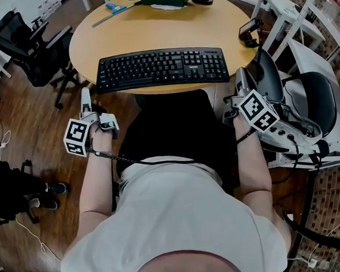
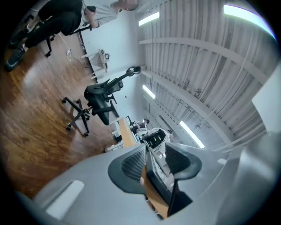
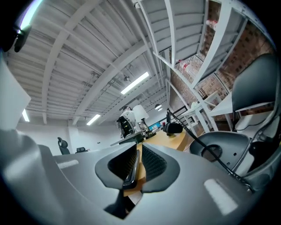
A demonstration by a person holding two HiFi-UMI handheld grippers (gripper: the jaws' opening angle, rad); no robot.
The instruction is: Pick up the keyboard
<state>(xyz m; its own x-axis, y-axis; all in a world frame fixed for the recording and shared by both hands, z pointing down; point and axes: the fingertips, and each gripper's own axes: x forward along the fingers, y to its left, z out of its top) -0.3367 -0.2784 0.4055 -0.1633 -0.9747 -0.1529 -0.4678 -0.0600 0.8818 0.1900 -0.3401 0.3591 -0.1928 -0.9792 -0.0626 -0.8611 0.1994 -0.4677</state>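
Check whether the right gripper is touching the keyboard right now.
Touching. The right gripper view shows the right gripper closed on the keyboard: its thin black edge sits between the jaws with both pads pressed against it.

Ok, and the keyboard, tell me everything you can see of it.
The keyboard is black, plastic-looking and full-size, with a number pad and a curved front edge. It lies near the front edge of the round wooden table. The right claw is shut on its right end. The left claw is open, with the keyboard's left end between its jaws.
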